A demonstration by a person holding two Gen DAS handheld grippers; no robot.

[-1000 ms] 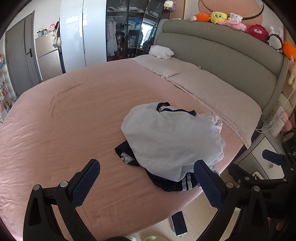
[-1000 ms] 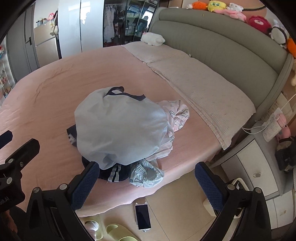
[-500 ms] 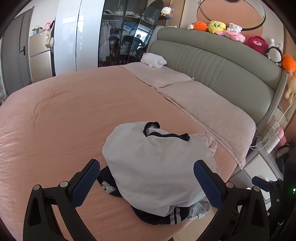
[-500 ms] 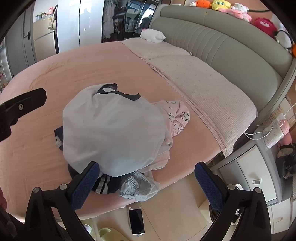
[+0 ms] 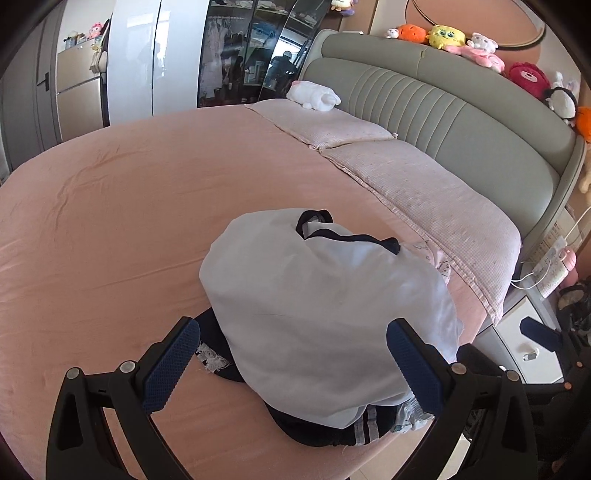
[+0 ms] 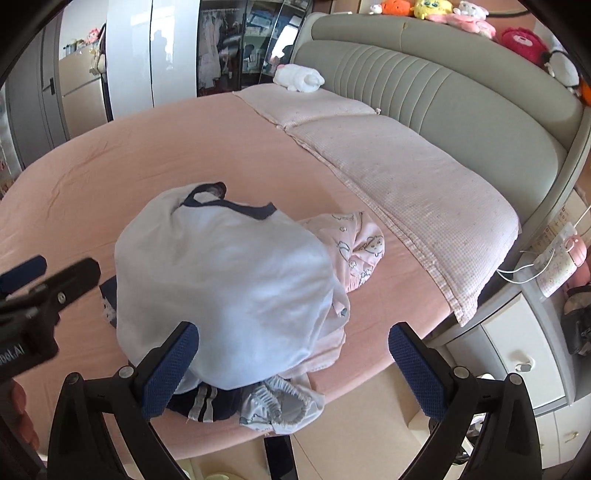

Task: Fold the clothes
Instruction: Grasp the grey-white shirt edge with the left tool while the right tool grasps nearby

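A pile of clothes lies near the front edge of the pink bed (image 5: 110, 221). On top is a pale blue shirt with a navy collar (image 5: 317, 295) (image 6: 221, 280). Under it are a dark navy garment with white stripes (image 5: 351, 432) (image 6: 207, 402), a pink printed garment (image 6: 354, 251) and a small pale elastic-edged piece (image 6: 280, 406). My left gripper (image 5: 291, 365) is open, its blue pads either side of the pile's near part, above it. My right gripper (image 6: 291, 369) is open over the pile's front edge. The left gripper's fingers (image 6: 48, 280) show at the left of the right wrist view.
Two pale pink pillows (image 5: 424, 192) lie along the grey-green headboard (image 5: 461, 122), which carries plush toys (image 5: 443, 35). A white plush (image 5: 314, 96) sits on the far pillow. A bedside cabinet (image 6: 524, 354) stands right, wardrobes (image 5: 140, 55) behind. A phone (image 6: 280, 458) lies on the floor.
Both grippers have moved forward and closer to the pile, which now fills more of each view. Both stay open. The clothes have not moved.
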